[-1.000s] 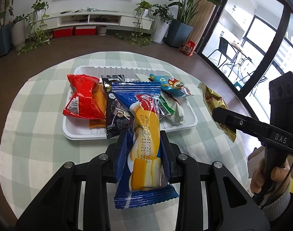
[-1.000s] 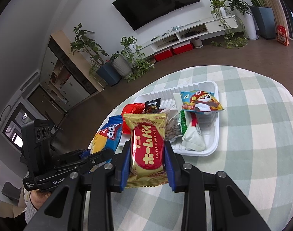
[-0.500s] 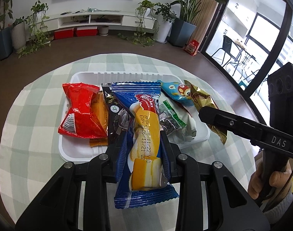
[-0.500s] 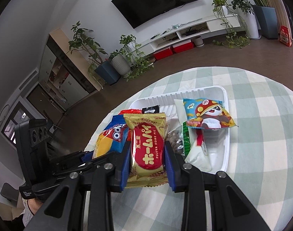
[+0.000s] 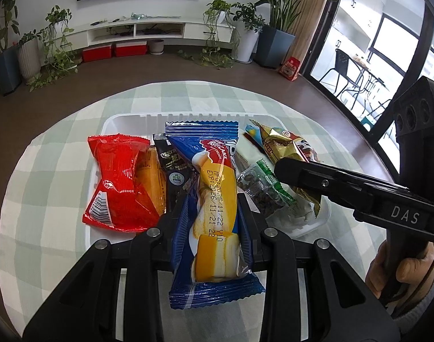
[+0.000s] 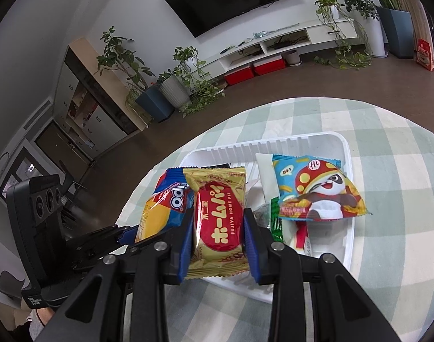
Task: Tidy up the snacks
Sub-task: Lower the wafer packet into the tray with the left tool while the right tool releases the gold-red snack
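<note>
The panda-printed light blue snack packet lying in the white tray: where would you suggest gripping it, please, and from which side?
Probably across its middle, from above. The panda-printed light blue snack packet lies flat and puffed on top of other packets at the right end of the white plastic tray, nothing covering it. Its crimped ends are thin, so fingers closing on the two long edges should hold better.
</note>
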Demonstrator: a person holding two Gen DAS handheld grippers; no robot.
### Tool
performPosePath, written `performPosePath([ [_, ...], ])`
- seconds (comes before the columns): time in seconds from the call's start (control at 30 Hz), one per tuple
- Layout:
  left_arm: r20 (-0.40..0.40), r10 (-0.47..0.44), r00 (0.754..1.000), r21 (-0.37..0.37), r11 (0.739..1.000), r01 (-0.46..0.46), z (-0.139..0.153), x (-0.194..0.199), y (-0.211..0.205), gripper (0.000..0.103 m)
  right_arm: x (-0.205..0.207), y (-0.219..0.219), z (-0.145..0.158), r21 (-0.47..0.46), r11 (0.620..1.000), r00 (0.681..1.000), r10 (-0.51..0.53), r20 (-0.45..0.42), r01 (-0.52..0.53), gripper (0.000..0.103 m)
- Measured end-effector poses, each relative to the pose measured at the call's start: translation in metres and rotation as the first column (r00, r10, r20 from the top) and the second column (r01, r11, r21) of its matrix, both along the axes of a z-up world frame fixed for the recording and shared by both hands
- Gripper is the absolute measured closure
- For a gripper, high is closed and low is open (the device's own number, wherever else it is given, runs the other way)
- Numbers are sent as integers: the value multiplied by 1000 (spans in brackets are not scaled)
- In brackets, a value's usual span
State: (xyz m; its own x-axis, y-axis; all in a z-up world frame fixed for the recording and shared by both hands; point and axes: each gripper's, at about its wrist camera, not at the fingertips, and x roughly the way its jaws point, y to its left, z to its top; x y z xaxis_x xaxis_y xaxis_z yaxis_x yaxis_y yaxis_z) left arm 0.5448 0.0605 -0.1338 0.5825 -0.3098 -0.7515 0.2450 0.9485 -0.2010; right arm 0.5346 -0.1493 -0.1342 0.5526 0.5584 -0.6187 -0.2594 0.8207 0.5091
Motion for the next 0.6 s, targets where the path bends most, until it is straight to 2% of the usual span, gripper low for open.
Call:
performPosePath([
  [0.2, -1, 1, 1000, 8, 1000, -1, -5, 8, 0, 73, 12, 3, -8, -14, 1000, 1000, -2, -12, 2, 67],
  [0.43, 11, 26, 1000, 54, 998, -27, -14, 24, -5, 73, 22, 7, -15, -44, 999, 1000, -10, -20, 10, 66],
  [0.5, 19, 39, 999, 58, 997, -40, -14, 27, -5, 66, 22, 7, -15, -49, 999, 1000, -16, -18, 16, 55],
  [0.53, 24, 49, 999, 64, 997, -50, -14, 28, -5, 56, 22, 7, -15, -47, 999, 1000, -14, -16, 14, 53],
  [0.6, 41, 58, 997, 65, 996, -61, -12, 29, -4, 53, 21, 8, -13, -55, 998, 1000, -13, -6, 13, 49],
])
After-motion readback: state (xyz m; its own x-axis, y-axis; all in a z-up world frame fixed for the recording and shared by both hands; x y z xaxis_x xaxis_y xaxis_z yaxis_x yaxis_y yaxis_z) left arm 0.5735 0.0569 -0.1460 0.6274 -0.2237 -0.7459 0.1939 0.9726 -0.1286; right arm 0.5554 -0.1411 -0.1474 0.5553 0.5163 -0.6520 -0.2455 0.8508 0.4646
